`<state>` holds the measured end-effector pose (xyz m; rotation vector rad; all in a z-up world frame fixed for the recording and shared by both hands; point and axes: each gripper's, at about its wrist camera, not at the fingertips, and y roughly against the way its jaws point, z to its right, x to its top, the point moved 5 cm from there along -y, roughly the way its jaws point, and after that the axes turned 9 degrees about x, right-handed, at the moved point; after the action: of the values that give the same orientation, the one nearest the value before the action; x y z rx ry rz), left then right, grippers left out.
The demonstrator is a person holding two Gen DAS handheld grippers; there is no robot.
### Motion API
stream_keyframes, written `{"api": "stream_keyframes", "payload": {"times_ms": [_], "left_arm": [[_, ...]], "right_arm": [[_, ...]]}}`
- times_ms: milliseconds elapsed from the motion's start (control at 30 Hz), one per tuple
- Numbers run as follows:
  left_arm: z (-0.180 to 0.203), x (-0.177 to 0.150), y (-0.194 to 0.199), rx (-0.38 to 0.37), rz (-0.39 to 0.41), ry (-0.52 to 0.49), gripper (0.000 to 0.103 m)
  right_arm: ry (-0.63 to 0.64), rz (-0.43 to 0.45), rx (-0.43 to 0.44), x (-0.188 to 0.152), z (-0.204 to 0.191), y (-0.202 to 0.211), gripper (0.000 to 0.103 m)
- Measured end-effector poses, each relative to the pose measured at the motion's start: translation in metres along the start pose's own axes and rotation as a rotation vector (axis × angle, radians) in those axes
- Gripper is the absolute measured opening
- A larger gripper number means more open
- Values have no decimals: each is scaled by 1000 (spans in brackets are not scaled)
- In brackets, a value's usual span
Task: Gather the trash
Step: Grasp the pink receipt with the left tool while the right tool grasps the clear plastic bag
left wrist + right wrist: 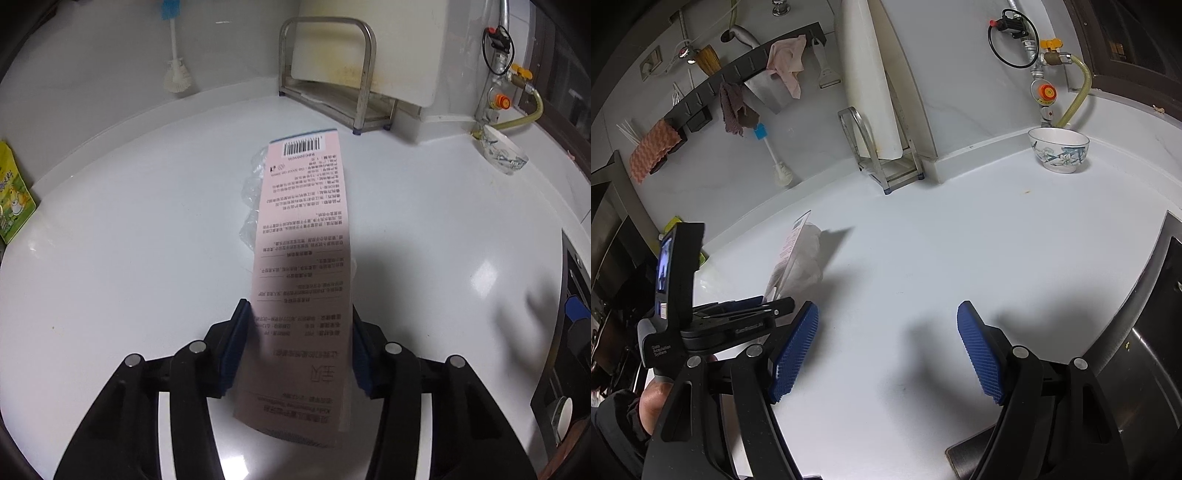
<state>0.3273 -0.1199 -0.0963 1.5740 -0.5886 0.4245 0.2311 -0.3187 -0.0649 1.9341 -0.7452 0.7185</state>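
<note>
The long pale-pink printed cardboard package card (303, 266) bears black text and a black-and-white barcode. The glossy white desk (129, 221) carries a white ceramic bowl with a blue floral pattern (1059, 149). The right black tool (888, 347) has blue cross-hatched pads (979, 354).

- White countertop (960, 236), glossy, fills the centre of both views; light reflections at lower right of the left wrist view.
- White marble-look wall (967, 92) behind; low upstand along the junction.
- Dark hanging rail (746, 70) at upper left of the right wrist view, carrying cloths and utensils.
- Steel rack (328, 70) at top centre, holding a white board.
- Gas pipe with yellow valve (1051, 48) at upper right; patterned bowl (1059, 149) below it.
- Dark window frame (1126, 44) at far upper right.
</note>
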Motion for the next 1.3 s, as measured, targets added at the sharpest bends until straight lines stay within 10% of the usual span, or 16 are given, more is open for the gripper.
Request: {"api": "stream_keyframes", "payload": {"times_ms": [1300], "left_arm": [[-176,-20,61,87,239,151,24]], "right_arm": [[96,-149,24,8,-116,-97,74]]}}
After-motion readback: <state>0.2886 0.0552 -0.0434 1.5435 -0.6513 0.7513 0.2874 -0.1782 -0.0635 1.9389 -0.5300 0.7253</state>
